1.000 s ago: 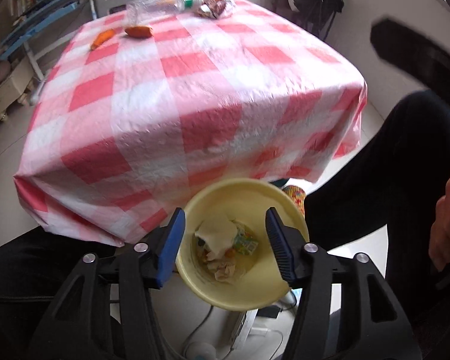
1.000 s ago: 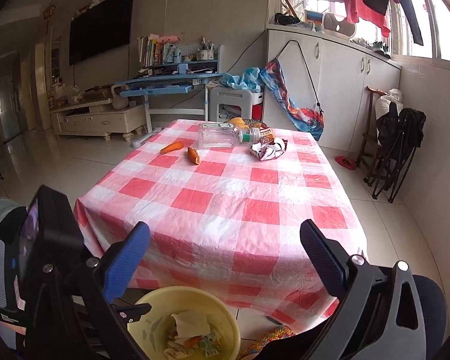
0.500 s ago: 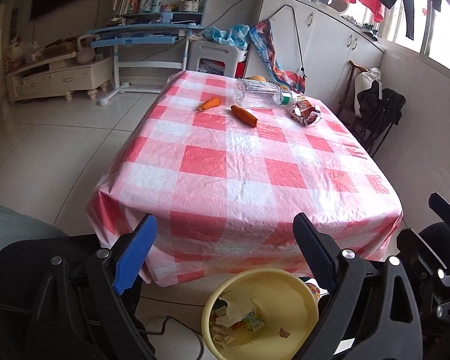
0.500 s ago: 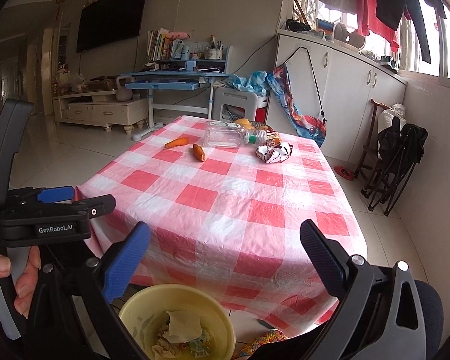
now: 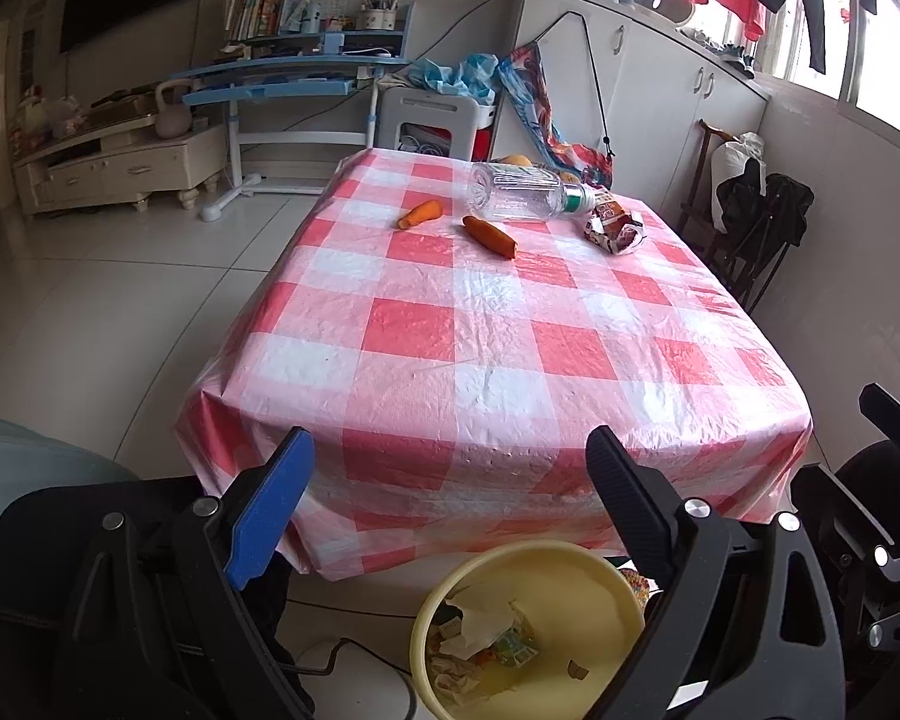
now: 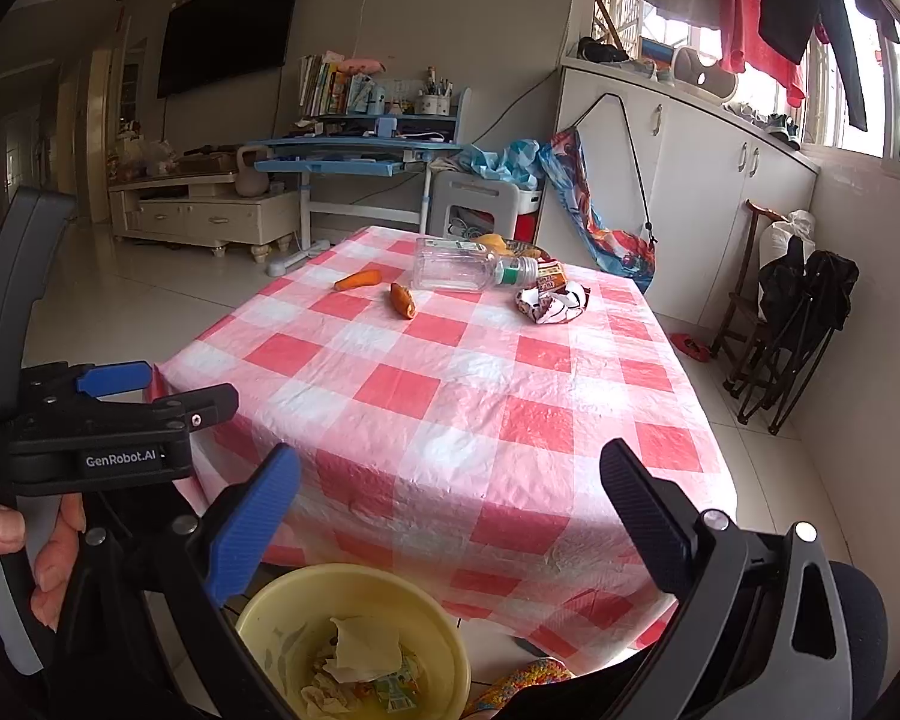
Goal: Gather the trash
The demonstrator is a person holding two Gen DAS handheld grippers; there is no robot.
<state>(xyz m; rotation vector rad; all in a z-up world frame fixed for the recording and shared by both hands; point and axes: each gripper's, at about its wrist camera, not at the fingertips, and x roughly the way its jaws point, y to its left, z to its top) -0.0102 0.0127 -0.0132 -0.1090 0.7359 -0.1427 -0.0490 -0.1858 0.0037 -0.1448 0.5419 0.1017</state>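
Observation:
A yellow bin [image 5: 600,612] with crumpled paper and wrappers in it stands on the floor below the near edge of the checked table [image 5: 450,348]. My left gripper [image 5: 450,456] is open and empty above the bin, facing the table. My right gripper [image 6: 450,468] is also open and empty over the bin [image 6: 282,612]. At the far end of the table lie a clear plastic bottle [image 5: 522,198], two carrots [image 5: 420,213] [image 5: 491,235] and a crumpled wrapper [image 5: 615,228]. The right wrist view shows the left gripper [image 6: 192,384] side-on, held by a hand [image 6: 6,540].
Folded dark chairs [image 6: 798,324] lean against the right wall beside white cabinets [image 6: 720,192]. A blue desk [image 6: 354,162] and a white stool [image 6: 474,204] stand beyond the table. The person's dark trouser legs flank the bin. Tiled floor lies to the left of the table.
The left gripper opened wide from around the bin's rim, lifted and tilted up toward the table. It rose into the right wrist view at the left. The right gripper stayed put.

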